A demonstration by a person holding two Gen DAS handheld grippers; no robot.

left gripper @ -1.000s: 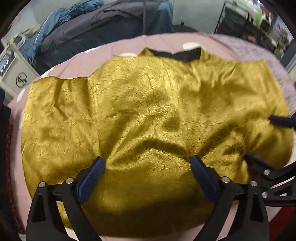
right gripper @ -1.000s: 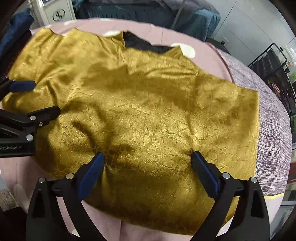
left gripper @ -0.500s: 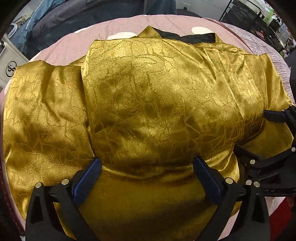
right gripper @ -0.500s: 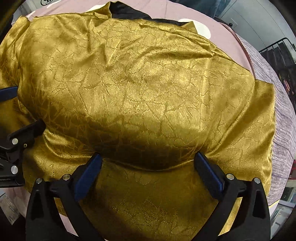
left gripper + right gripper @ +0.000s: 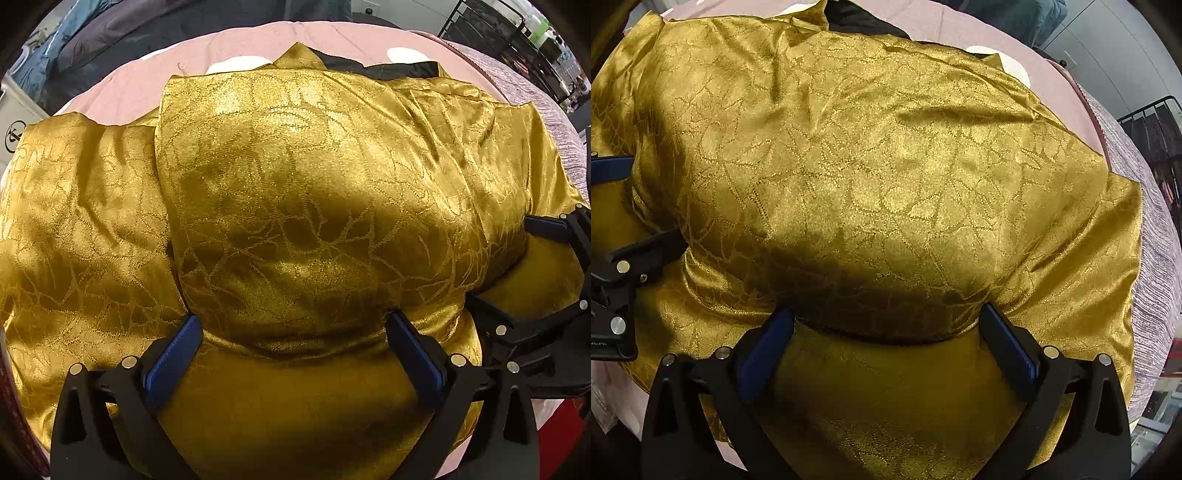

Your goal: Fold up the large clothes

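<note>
Mid-fold: both grippers, left (image 5: 291,332) and right (image 5: 886,325), fingers spread wide, resting against the gold garment (image 5: 295,206); next, flatten that puffy fold.

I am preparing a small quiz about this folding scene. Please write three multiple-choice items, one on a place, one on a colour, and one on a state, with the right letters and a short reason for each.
1. Where does the black lining show on the garment?
A. at the far edge, by the collar
B. at the near hem
C. at the left sleeve end

2. What colour is the garment?
A. blue
B. golden yellow
C. white

3. How do the two claws stand?
A. both open
B. both shut on cloth
C. one open, one shut

Answers:
1 A: the black lining peeks out at the far edge of the garment.
2 B: the shiny cloth is golden yellow, lying on a pink cover.
3 A: the fingers of the left claw and of the right claw stand wide apart, with a rounded fold of cloth between them.
</note>
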